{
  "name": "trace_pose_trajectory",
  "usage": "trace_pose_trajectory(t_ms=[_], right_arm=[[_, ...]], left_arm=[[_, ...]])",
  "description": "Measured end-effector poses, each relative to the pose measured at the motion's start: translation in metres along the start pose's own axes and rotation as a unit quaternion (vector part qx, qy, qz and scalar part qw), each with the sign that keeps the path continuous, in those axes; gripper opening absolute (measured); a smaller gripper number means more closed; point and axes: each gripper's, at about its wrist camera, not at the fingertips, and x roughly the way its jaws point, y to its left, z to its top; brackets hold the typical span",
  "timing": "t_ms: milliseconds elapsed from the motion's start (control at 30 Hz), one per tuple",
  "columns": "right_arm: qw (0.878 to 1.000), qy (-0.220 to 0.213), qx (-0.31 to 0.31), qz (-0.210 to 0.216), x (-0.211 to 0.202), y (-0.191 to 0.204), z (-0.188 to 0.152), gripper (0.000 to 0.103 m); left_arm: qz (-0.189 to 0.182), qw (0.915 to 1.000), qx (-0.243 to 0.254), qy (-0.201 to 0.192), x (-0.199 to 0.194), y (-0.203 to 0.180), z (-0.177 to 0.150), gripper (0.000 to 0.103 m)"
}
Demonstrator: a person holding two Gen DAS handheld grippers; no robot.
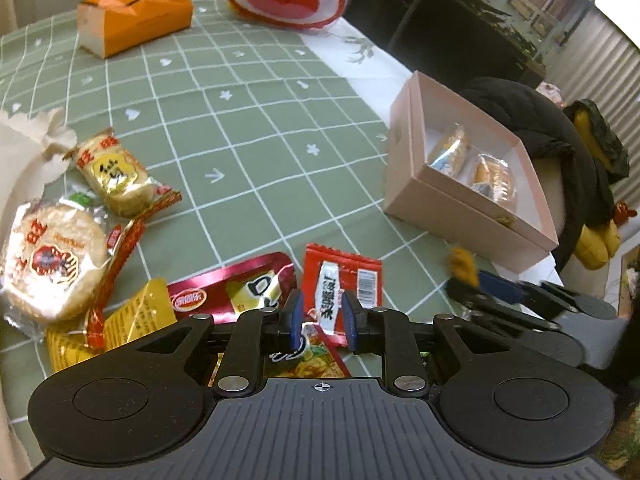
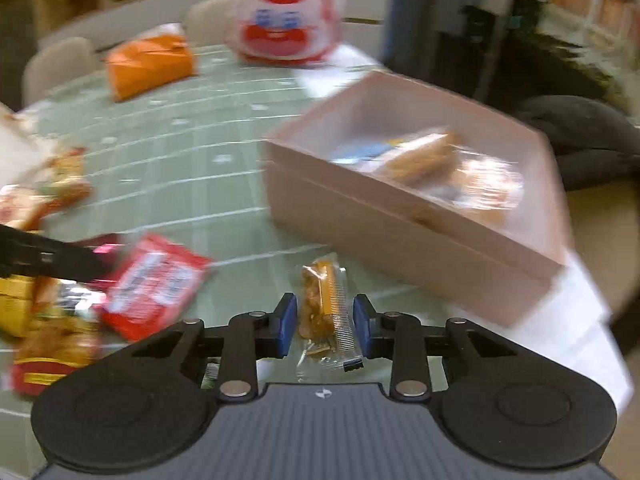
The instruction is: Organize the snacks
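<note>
snacks [image 1: 96,216] mostly lie loose on the tablecloth [image 1: 248,128]; two sit in the pink box [image 1: 404,160]. left gripper [image 1: 320,320] straddles the red packet [image 1: 340,280], jaws apart.
right wrist view: right gripper [image 2: 325,322], jaws apart, brackets a clear-wrapped bar [image 2: 326,308] beside the box, not clamped.

- Right gripper [image 2: 325,322], bottom centre: blue pads apart, a clear-wrapped orange snack bar [image 2: 326,312] lying between them; contact cannot be confirmed.
- Pink box [image 2: 400,236], right of centre: open, two wrapped snacks [image 2: 448,168] inside.
- Red packet [image 2: 154,284], lower left, among blurred wrappers.
- Left gripper [image 2: 48,262] enters at the left edge.
- Green checked tablecloth [image 2: 224,208] beneath.
</note>
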Motion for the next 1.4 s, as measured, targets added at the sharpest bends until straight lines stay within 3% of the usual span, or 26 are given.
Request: trace_pose_trajectory(t_ms=[100,200,300,400,567,700,733,800,900,933,1067,1167,1200,1267,1400], right_arm=[[0.999,-0.002,0.017,0.030,-0.013,-0.013,-0.005,0.034],[0.997,-0.029,-0.005,0.067,-0.031,-0.008,-0.006,0.057],[0.992,-0.044,-0.010,0.121,-0.035,0.006,0.000,0.059],[0.986,-0.032,-0.025,0.163,-0.024,0.028,0.009,0.059],[0.987,-0.003,-0.064,0.148,0.008,0.065,0.014,0.066],[0.986,-0.013,-0.085,0.143,0.017,0.080,0.013,0.088],[0.985,-0.015,-0.101,0.142,0.018,0.086,0.011,0.089],[0.983,-0.017,-0.106,0.151,0.017,0.088,0.011,0.088],[0.982,-0.019,-0.111,0.151,0.014,0.086,0.011,0.067],[0.982,-0.015,-0.112,0.151,0.011,0.083,0.011,0.064],[0.984,-0.009,-0.114,0.136,0.000,0.064,0.000,0.064],[0.987,-0.009,-0.093,0.133,-0.013,0.040,-0.007,0.055],[0.988,-0.012,-0.085,0.131,-0.019,0.034,-0.008,0.048],[0.988,-0.024,-0.072,0.137,-0.037,0.019,-0.009,0.048],[0.989,-0.038,-0.055,0.135,-0.066,-0.003,-0.022,0.048]], left_arm=[[-0.001,0.9999,0.001,0.012,-0.001,0.002,-0.008,0.024],[-0.008,0.9998,-0.001,0.017,-0.012,0.004,-0.021,0.024],[-0.008,0.9995,-0.006,0.029,-0.022,0.005,-0.041,0.024],[0.005,0.9992,-0.005,0.040,-0.031,0.008,-0.060,0.024],[0.007,0.9990,-0.033,0.030,-0.050,0.020,-0.076,0.024],[0.002,0.9977,-0.063,0.025,-0.055,0.031,-0.086,0.024],[-0.001,0.9972,-0.071,0.024,-0.055,0.033,-0.088,0.024],[-0.003,0.9964,-0.081,0.023,-0.056,0.036,-0.091,0.024],[-0.007,0.9958,-0.089,0.021,-0.055,0.035,-0.091,0.024],[-0.009,0.9960,-0.087,0.021,-0.054,0.033,-0.091,0.024],[-0.014,0.9985,-0.051,0.016,-0.052,0.016,-0.085,0.024],[-0.016,0.9997,0.005,0.016,-0.045,-0.005,-0.077,0.024],[-0.013,0.9993,0.029,0.017,-0.042,-0.013,-0.074,0.024],[0.000,0.9960,0.085,0.027,-0.031,-0.030,-0.072,0.024],[0.038,0.9781,0.199,0.048,-0.014,-0.062,-0.078,0.029]])
